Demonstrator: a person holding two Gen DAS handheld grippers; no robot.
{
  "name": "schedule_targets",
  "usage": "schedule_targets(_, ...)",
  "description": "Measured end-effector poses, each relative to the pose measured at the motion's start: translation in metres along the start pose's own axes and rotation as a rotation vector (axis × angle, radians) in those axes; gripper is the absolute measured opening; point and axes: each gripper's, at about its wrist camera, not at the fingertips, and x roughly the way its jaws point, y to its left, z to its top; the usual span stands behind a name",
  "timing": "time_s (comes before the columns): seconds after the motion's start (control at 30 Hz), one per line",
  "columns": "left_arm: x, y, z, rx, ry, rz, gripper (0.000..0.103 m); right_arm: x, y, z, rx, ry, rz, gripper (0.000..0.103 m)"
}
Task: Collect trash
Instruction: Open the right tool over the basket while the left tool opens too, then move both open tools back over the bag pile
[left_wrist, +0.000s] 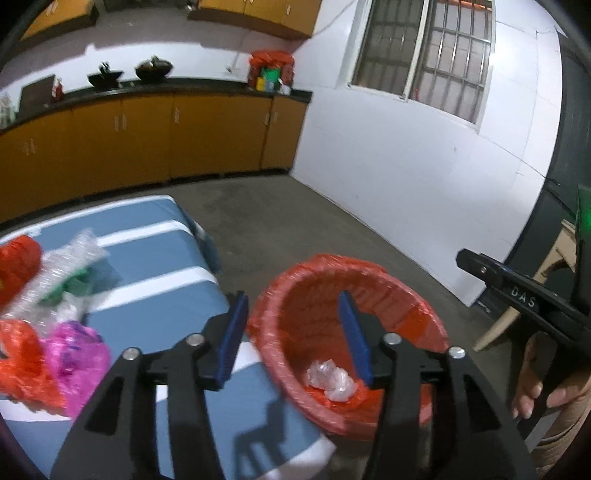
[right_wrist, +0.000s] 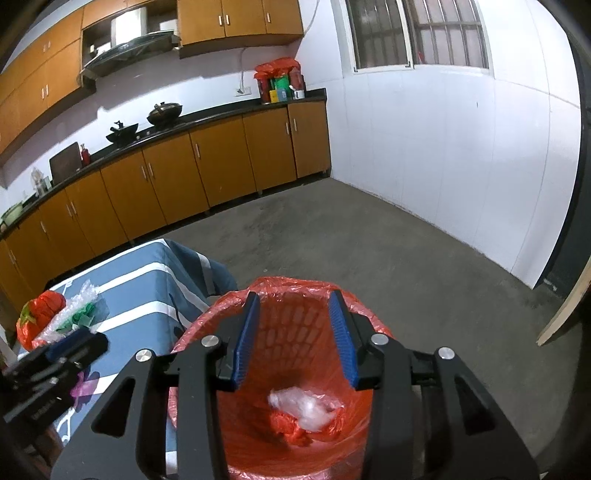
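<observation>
Both tongs (left_wrist: 295, 336) (right_wrist: 295, 339) wide open, empty, over red bin (right_wrist: 280, 295), pink bag (left_wrist: 74, 354) only in left view.

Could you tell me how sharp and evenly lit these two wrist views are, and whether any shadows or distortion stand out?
Left wrist view: motion-smeared, especially the plastic trash on the striped table, where the left gripper casts a hard shadow; the window bows. Right wrist view: crisper; the clear plastic wad inside the red-lined bin is soft below the right gripper; cabinets curve strongly, corners vignette black.

Kitchen backdrop
Far left, two dark woks (right_wrist: 164, 112) sit on a black counter (right_wrist: 221, 110) above orange cabinets (right_wrist: 221, 162); barred window (left_wrist: 424, 55) far right.
</observation>
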Motion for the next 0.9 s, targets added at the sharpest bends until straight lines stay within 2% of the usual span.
schedule_targets(0.07,-0.010,0.007,0.000,0.003,-0.025,0.035,0.058,-0.002,0.006,0.000,-0.018,-0.015,-0.006,0.047)
schedule_targets(0.33,-0.055,0.045,-0.010,0.012,-0.102,0.179,0.066,-0.004,0.044,-0.004,-0.108,-0.040,0.025,0.048)
schedule_targets(0.57,-0.098,0.095,-0.026,-0.025,-0.146,0.326,0.068,0.000,0.097,-0.009,-0.176,-0.029,0.121,0.048)
schedule_targets(0.9,-0.152,0.172,-0.055,-0.114,-0.170,0.541,0.072,0.008,0.190,-0.024,-0.260,0.000,0.289,0.048)
